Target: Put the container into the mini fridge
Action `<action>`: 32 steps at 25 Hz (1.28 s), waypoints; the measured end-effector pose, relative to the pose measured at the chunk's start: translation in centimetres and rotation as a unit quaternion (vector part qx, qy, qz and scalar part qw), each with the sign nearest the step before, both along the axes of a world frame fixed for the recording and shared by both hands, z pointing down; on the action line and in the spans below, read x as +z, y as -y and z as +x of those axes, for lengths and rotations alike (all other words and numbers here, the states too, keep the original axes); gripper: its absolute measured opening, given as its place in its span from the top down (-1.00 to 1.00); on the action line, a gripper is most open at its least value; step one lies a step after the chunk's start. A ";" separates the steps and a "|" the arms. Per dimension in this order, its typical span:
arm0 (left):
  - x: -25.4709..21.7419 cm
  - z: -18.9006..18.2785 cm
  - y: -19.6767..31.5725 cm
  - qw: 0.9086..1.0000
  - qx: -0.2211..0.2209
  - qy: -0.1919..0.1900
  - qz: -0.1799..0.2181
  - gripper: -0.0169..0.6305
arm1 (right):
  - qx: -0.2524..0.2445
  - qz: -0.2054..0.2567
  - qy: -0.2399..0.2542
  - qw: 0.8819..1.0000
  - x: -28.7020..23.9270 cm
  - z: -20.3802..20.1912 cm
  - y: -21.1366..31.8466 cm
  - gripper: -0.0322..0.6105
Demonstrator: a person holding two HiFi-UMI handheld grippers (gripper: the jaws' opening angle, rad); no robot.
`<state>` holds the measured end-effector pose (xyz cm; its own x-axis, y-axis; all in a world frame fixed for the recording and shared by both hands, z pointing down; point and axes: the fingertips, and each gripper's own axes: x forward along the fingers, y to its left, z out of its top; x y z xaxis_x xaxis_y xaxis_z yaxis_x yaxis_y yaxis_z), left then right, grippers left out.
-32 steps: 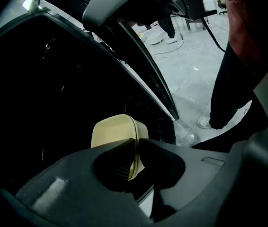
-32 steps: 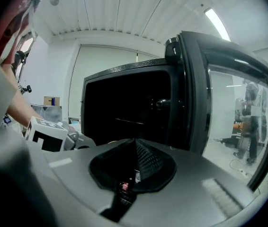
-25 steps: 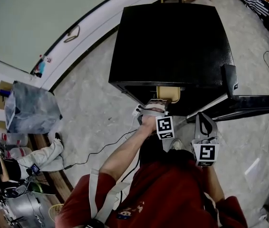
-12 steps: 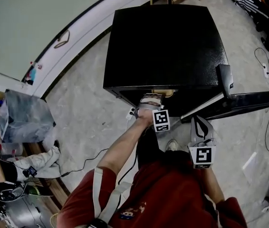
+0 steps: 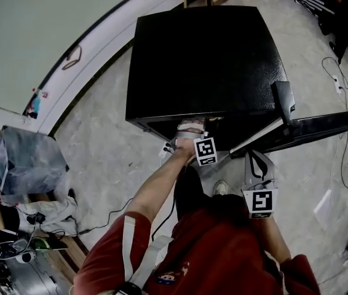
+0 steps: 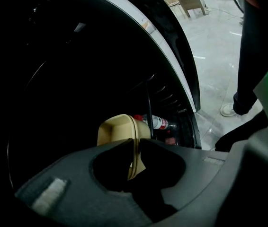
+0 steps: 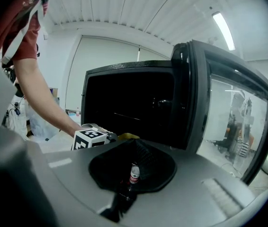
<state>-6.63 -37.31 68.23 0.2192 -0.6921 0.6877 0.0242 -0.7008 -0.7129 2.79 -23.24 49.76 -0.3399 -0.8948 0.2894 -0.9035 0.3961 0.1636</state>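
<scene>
- the left tool (image 6: pixel 135 145) is pinched on the raised rim of the beige container (image 6: pixel 117 129), with one jaw pressed against each side of it. this grip should be kept firm until the base is borne by something.
- the right tool (image 7: pixel 135 144) is held outside the opening, its jaws pressed together on nothing. a small bottle (image 7: pixel 134 173) is seen through the hollow under its tips and is judged to be far off, not gripped. this tool is best kept clear of the left arm.
- the container is inside the dark mouth of the mini fridge (image 5: pixel 205 60), hung from the left tool. whether it touches a shelf cannot be told.
- it should be lowered level and let go only once settled, clear of the red-labelled bottle just beyond it.
- the door (image 7: pixel 195 93) stands wide open at the right, so no holding is needed.
</scene>
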 end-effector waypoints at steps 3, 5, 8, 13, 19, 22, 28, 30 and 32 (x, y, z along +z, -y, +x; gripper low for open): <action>0.0 0.2 0.5 1.000 -0.003 -0.002 0.010 0.77 | 0.005 0.000 0.006 1.000 -0.4 0.0 -0.1 0.90; 0.2 0.5 0.8 1.000 0.000 -0.003 0.011 0.77 | 0.008 -0.003 -0.001 1.000 0.2 0.4 -0.3 0.90; 0.3 0.6 1.3 1.000 0.010 0.000 0.018 0.77 | 0.007 -0.005 -0.006 1.000 0.6 0.5 -0.3 0.90; 0.2 0.7 2.0 1.000 0.013 0.006 0.018 0.76 | 0.009 -0.010 -0.013 1.000 0.6 0.6 -0.5 0.90; 0.4 0.7 2.0 1.000 0.003 0.013 0.001 0.63 | 0.014 -0.014 -0.018 1.000 0.9 1.0 -0.7 0.90; 0.9 0.7 1.9 1.000 -0.001 0.010 -0.005 0.54 | 0.016 -0.014 -0.022 1.000 0.9 1.1 -0.8 0.90; -0.3 0.7 1.4 1.000 0.002 0.005 -0.002 0.47 | 0.020 -0.015 -0.016 1.000 1.0 1.5 -0.7 0.90; -0.4 0.5 1.2 1.000 -0.002 0.008 -0.002 0.43 | 0.017 -0.016 -0.009 1.000 1.2 1.6 -0.6 0.90; -0.4 0.2 0.9 1.000 -0.009 0.010 -0.003 0.37 | 0.014 -0.016 -0.001 1.000 1.3 1.6 -0.5 0.90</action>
